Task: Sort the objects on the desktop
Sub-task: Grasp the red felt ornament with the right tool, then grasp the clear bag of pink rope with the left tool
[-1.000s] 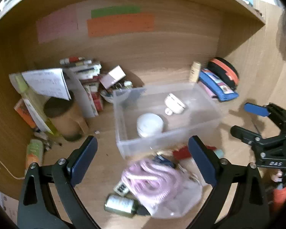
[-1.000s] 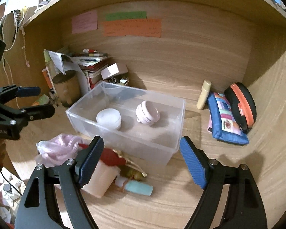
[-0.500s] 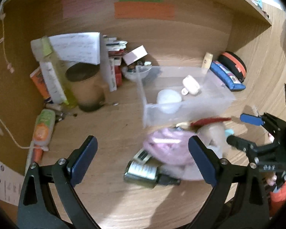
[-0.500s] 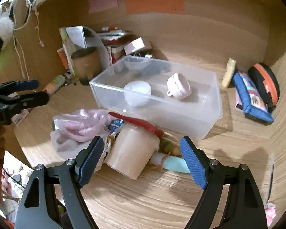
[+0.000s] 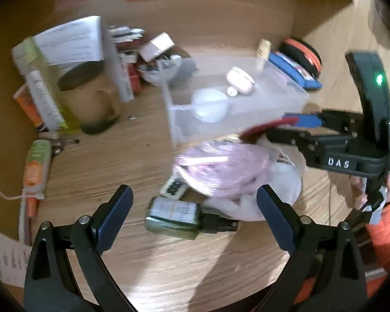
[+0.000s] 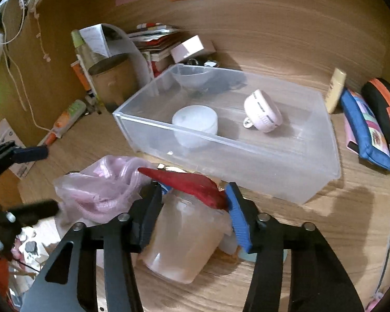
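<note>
My right gripper (image 6: 195,213) has its fingers closed against the sides of a translucent peach cup (image 6: 187,239) that stands on the desk with a red pointed piece (image 6: 192,184) on its rim. A pink bag (image 6: 104,189) lies left of it. The clear plastic bin (image 6: 247,161) behind holds a white round jar (image 6: 195,124) and a small white case (image 6: 262,114). My left gripper (image 5: 195,215) is open above a green bottle (image 5: 176,214) lying in front of the pink bag (image 5: 221,169). The right gripper (image 5: 293,127) also shows in the left wrist view.
A brown cylinder tin (image 6: 114,80), papers and books stand at the back left. An orange and green tube (image 6: 67,119) lies by the left wall. A blue pouch (image 6: 364,130), a black and orange case (image 6: 384,104) and a cream tube (image 6: 336,88) lie at the right.
The right gripper has come forward and closed its fingers around the peach cup. The left gripper has drawn back and swung slightly, staying open.
</note>
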